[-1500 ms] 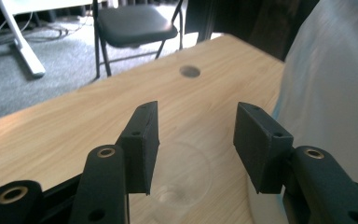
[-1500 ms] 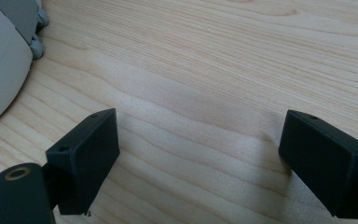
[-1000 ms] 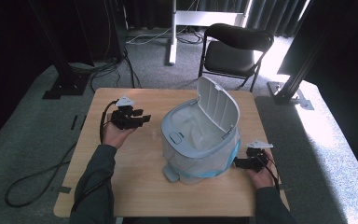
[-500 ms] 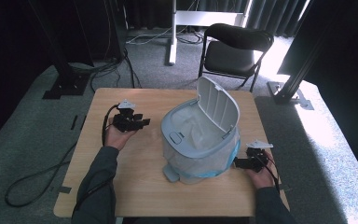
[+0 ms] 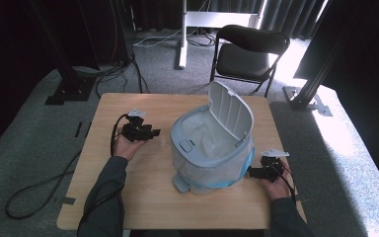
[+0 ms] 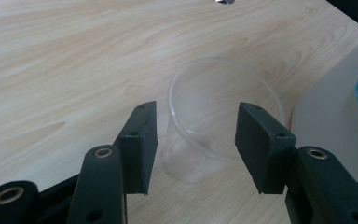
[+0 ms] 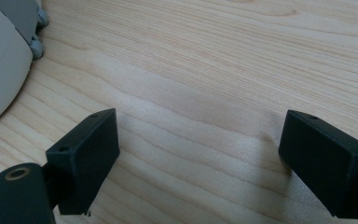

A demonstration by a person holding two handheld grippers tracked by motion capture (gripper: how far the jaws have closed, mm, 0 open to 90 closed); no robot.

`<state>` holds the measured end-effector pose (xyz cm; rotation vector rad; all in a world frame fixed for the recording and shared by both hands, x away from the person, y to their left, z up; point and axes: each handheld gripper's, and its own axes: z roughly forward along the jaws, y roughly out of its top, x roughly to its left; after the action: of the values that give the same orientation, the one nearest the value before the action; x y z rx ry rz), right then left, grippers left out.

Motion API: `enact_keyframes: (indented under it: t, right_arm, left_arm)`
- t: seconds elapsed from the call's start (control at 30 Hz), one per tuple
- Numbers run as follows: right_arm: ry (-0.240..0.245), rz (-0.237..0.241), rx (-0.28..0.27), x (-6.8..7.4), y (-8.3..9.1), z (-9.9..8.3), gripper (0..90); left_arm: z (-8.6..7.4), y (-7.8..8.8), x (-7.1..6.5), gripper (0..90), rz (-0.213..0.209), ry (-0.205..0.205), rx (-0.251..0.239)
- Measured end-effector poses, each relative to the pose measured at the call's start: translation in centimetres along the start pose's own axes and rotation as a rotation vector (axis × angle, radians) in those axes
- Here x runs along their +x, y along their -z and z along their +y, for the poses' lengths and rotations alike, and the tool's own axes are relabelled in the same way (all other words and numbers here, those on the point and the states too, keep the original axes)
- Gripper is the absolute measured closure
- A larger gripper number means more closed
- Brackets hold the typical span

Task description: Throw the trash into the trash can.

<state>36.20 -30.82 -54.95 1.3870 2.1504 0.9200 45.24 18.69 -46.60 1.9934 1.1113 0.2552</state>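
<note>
A clear plastic cup [image 6: 214, 121] stands upright on the wooden table [image 5: 128, 197]. My left gripper [image 6: 196, 144] reaches around its lower part, a pad [image 6: 142, 144] on each side with a small gap to the wall; its jaws have just been opening. From above, the left gripper [image 5: 153, 132] lies left of a pale grey bin [image 5: 212, 148] whose lid is raised and which holds a clear and blue liner. My right gripper [image 5: 250, 173] rests low at the bin's right side, open, with bare wood between its pads [image 7: 86, 154].
The bin's wall [image 6: 326, 116] rises close to the right of the cup, and curves in at the left of the right gripper view [image 7: 0, 70]. A black chair [image 5: 249, 52] stands beyond the table's far edge. Cables trail off the table's left side.
My left hand has sunk toward the tabletop with its gripper. The right hand and the bin have stayed where they were.
</note>
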Motion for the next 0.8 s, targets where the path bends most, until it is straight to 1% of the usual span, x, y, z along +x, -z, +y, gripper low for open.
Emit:
enact_keyframes:
  t: [0.17, 0.27, 0.3, 0.33, 0.43, 0.53, 0.57, 0.6, 0.67, 0.73, 0.8]
  right_arm:
    - [-0.001, 0.0, 0.0, 0.0, 0.0, 0.0, 11.2]
    - [0.0, 0.0, 0.0, 0.0, 0.0, 0.0, 11.2]
    - [0.0, 0.0, 0.0, 0.0, 0.0, 0.0, 11.2]
    - [0.0, 0.0, 0.0, 0.0, 0.0, 0.0, 11.2]
    - [0.0, 0.0, 0.0, 0.0, 0.0, 0.0, 11.2]
    - [0.0, 0.0, 0.0, 0.0, 0.0, 0.0, 11.2]
    - [0.0, 0.0, 0.0, 0.0, 0.0, 0.0, 11.2]
    - [0.0, 0.0, 0.0, 0.0, 0.0, 0.0, 11.2]
    - [-0.001, 0.0, 0.0, 0.0, 0.0, 0.0, 11.2]
    - [-0.001, 0.0, 0.0, 0.0, 0.0, 0.0, 11.2]
    - [0.0, 0.0, 0.0, 0.0, 0.0, 0.0, 11.2]
  left_arm:
    - [-0.6, 0.2, 0.4, 53.0, -0.012, 0.017, 0.004]
    - [-0.9, 0.4, 0.5, 58.0, -0.01, 0.019, 0.017]
    - [-1.0, 0.4, 0.5, 61.5, -0.011, 0.017, 0.022]
    - [-1.1, 0.4, 0.5, 61.5, -0.011, 0.014, 0.03]
    - [-1.6, 0.6, 0.5, 67.5, -0.022, 0.004, 0.044]
    - [-2.4, 1.0, 0.3, 73.8, -0.031, -0.018, 0.067]
    - [-2.7, 1.0, 0.3, 77.7, -0.035, -0.025, 0.075]
    - [-3.1, 1.1, 0.3, 77.7, -0.036, -0.032, 0.086]
    - [-3.7, 1.2, 0.3, 81.8, -0.035, -0.047, 0.104]
    - [-4.1, 1.4, 0.3, 85.3, -0.042, -0.05, 0.107]
    - [-4.5, 1.5, 0.4, 85.8, -0.051, -0.048, 0.103]
